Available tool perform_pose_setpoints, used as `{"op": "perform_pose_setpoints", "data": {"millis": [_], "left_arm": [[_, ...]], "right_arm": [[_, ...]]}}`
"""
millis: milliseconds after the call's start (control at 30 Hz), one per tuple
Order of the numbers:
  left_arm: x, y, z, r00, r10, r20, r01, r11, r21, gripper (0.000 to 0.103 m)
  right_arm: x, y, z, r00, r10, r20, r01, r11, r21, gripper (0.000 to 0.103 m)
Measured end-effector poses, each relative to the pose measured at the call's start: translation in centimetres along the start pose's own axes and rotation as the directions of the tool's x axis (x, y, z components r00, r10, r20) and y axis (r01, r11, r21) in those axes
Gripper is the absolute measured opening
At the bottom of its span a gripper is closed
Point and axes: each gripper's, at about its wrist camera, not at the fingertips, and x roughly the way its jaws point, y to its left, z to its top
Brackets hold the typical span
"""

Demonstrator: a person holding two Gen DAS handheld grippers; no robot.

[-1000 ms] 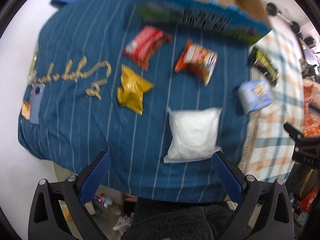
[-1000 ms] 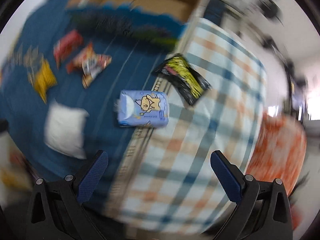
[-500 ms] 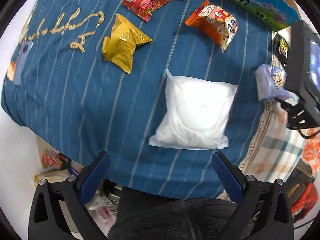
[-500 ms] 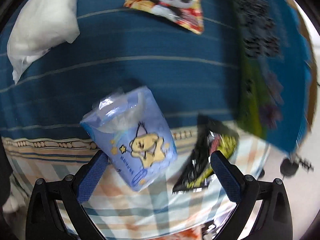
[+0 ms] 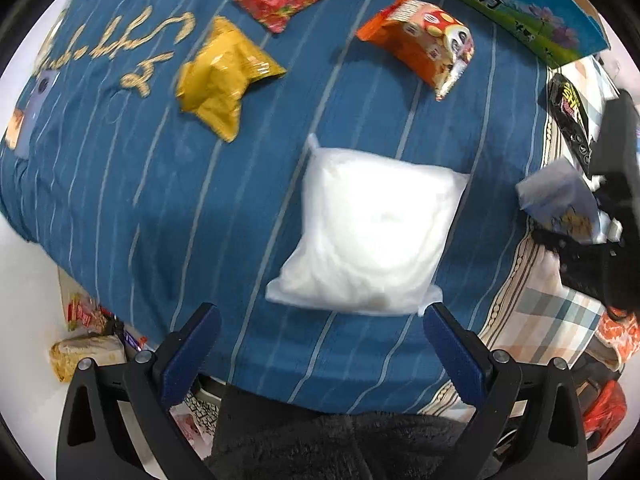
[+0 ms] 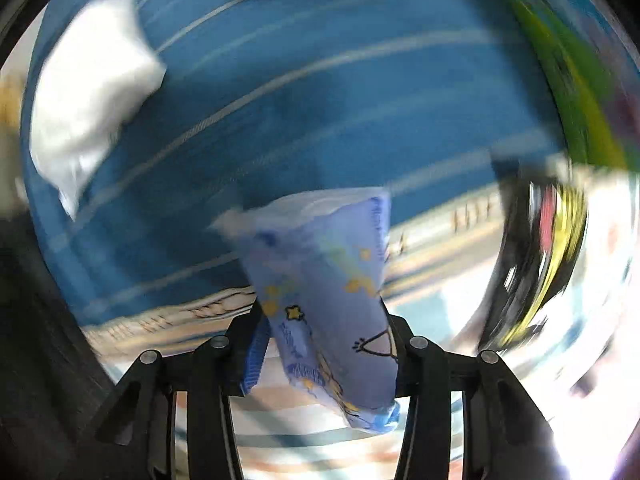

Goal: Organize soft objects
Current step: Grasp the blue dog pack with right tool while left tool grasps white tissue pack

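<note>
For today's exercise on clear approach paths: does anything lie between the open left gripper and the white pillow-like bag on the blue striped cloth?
Nothing visible does. The left gripper hangs open just short of the white bag, with only bare blue striped cloth between them. The yellow packet and orange packet lie beyond the bag, off that path.

- Around the white pillow pack [image 5: 372,236] you have bare blue cloth [image 5: 180,220] on its left — open passage.
- Its right is blocked — the right gripper [image 5: 612,216] stands there.

Motion-smeared black-and-yellow packet [image 6: 536,256] at right, milk carton's [image 5: 532,4] lettering cut off by the top edge.
</note>
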Motion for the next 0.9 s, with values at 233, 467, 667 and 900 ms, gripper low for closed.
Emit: {"op": "perform_pose_setpoints", "data": {"millis": [233,467,667,900], "left_arm": [[3.7,-2.0,2.8,0.999,0.009,-0.052,-0.007,0.998,0.054,0.103],[7.4,-3.8,4.4,0.997,0.053,-0.063,-0.044,0.991,0.127,0.084],[6.0,-3.6,4.5,0.998,0.064,-0.006,-0.062,0.989,0.136,0.077],[3.7,-2.6,5.7,0.996,0.075,0.047,-0.081,0.987,0.137,0.076]], "right_arm": [[0.5,-6.6,-5.1,0.912,0.324,0.251,-0.409,0.693,0.593,0.048],[0.9,-9.8,-8.7,0.903,0.291,0.317,-0.428,0.533,0.730,0.087],[-0.8,-8.5,-10.2,0.947,0.099,0.307,-0.295,0.649,0.702,0.090],[1.5,-8.1,-7.2,0.987,0.023,0.156,-0.124,0.725,0.678,0.090]]}}
